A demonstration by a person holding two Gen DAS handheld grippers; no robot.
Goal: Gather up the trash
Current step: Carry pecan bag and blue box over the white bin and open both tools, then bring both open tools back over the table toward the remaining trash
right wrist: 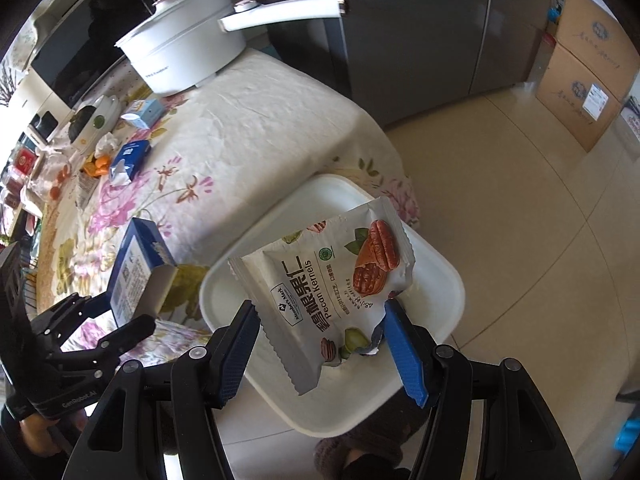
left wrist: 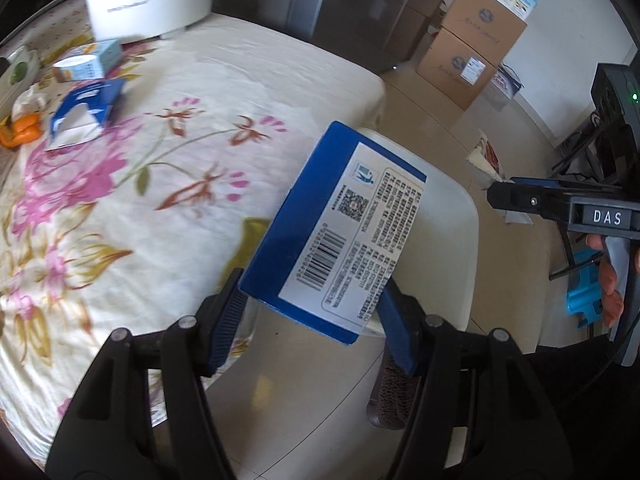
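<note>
The blue box is clamped in the left claw at frame centre, and the pecan bag in the right claw, both held above the white bin, probably so they can be dropped in.

Black hand-held gripper, blue ribbed pads, silver screws.

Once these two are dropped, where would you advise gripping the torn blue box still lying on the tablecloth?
Probably take the torn blue box across its narrow, intact blue end, coming down from above. It lies flat on the tablecloth, and its torn white flap looks too flimsy to hold. The light blue carton sits close behind it, so approach from the near side.
</note>
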